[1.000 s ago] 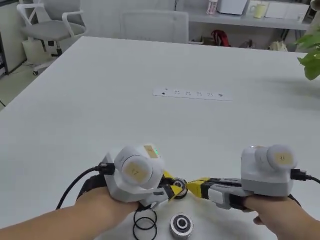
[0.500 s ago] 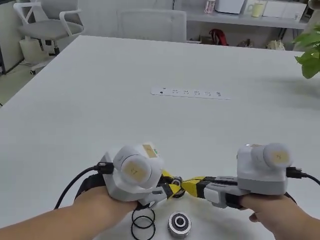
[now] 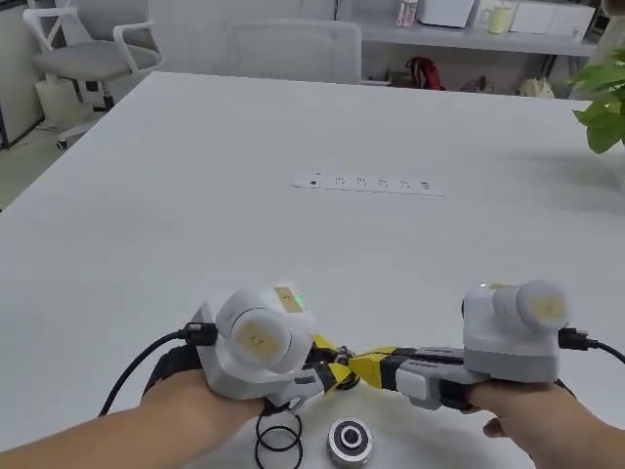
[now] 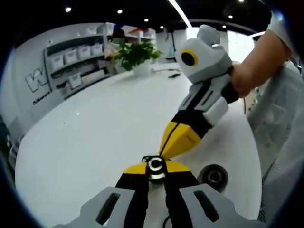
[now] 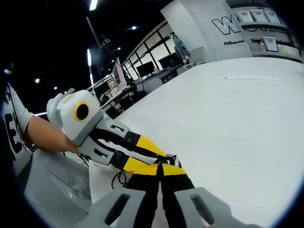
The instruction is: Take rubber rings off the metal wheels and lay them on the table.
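My left gripper is shut on a small metal wheel just above the table near the front edge. My right gripper comes in from the right, and its yellow tips meet the wheel. In the right gripper view its jaws are pressed together on a thin black rubber ring at the wheel's rim. A second metal wheel lies on the table below the grippers, also seen as the wheel. Two loose black rubber rings lie to its left.
A white power strip lies flat at the table's middle. Chairs stand beyond the far edge and a green plant at the far right. A black cable trails from the left gripper.
My right gripper has moved left until its tips meet the wheel held by the left gripper. The left gripper, loose wheel and rings stay put.
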The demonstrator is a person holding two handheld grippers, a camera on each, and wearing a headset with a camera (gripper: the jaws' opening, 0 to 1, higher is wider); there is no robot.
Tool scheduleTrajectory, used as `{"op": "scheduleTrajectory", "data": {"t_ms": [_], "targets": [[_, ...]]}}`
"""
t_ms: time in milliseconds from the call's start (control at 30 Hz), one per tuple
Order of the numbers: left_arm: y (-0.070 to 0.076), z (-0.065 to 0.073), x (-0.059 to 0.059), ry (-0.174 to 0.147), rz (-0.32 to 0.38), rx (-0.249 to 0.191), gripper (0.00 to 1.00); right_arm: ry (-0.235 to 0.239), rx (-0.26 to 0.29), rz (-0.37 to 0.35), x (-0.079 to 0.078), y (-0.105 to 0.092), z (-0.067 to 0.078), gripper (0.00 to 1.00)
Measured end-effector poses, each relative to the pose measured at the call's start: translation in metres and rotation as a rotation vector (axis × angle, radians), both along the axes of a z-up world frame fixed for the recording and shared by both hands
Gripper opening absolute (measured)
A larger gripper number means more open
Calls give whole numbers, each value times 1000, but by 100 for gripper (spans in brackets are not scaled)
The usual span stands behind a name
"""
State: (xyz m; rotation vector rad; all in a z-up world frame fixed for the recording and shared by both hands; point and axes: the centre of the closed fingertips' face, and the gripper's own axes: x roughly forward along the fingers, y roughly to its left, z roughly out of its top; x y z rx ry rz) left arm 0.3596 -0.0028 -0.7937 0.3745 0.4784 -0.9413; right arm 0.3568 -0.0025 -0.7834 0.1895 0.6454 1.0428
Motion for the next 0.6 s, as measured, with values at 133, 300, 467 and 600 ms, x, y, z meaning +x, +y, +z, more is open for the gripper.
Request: {"op": "scheduleTrajectory", "data": {"t_ms": [133, 300, 467, 600], "targets": [[0, 0, 0, 1, -1, 0, 12, 7, 10, 2, -1, -1, 2, 0], [0, 0, 0, 3, -3, -1, 12, 14, 24, 11, -3, 1, 3, 0], [0, 0, 0, 7, -6, -5, 12, 55, 68, 39, -10, 2, 6, 0], [0, 0, 0, 8, -9, -5, 12, 41, 51, 25, -7, 0, 4, 0]]}}
